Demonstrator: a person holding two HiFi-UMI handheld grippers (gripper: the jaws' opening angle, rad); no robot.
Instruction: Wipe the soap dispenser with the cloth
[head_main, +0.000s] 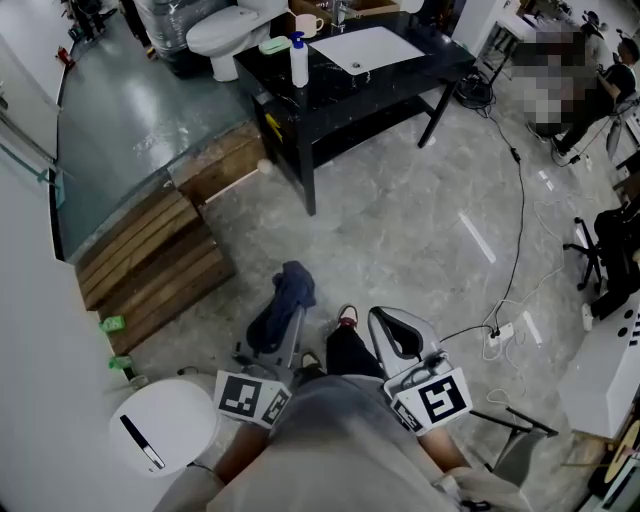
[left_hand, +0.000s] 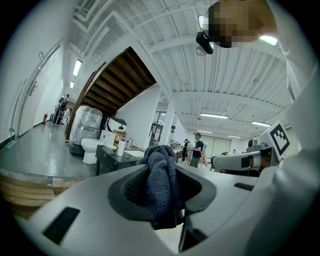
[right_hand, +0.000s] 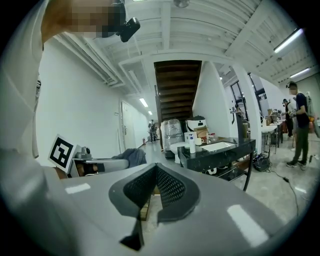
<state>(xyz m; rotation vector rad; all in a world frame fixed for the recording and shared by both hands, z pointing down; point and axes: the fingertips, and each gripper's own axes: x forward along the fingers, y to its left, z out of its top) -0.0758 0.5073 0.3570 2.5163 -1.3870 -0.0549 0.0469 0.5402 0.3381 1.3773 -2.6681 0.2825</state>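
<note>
The soap dispenser (head_main: 299, 62), a white bottle with a blue pump, stands on the black table (head_main: 400, 80) far ahead, left of a white basin (head_main: 368, 50). My left gripper (head_main: 290, 312) is low and near the person's body, shut on a dark blue cloth (head_main: 283, 300) that bunches out past its tips. In the left gripper view the cloth (left_hand: 159, 170) fills the jaws, and the dispenser (left_hand: 120, 146) is small and distant. My right gripper (head_main: 388, 325) is beside the left one, shut and empty. Its own view shows the jaws closed (right_hand: 156, 187) and the dispenser (right_hand: 192, 144) far off.
Stacked wooden steps (head_main: 150, 262) lie ahead on the left, with a toilet (head_main: 225, 30) behind the table. Cables and a power strip (head_main: 497, 335) trail over the floor on the right. A white round bin lid (head_main: 160, 425) sits at the lower left. People stand in the distance (right_hand: 299, 125).
</note>
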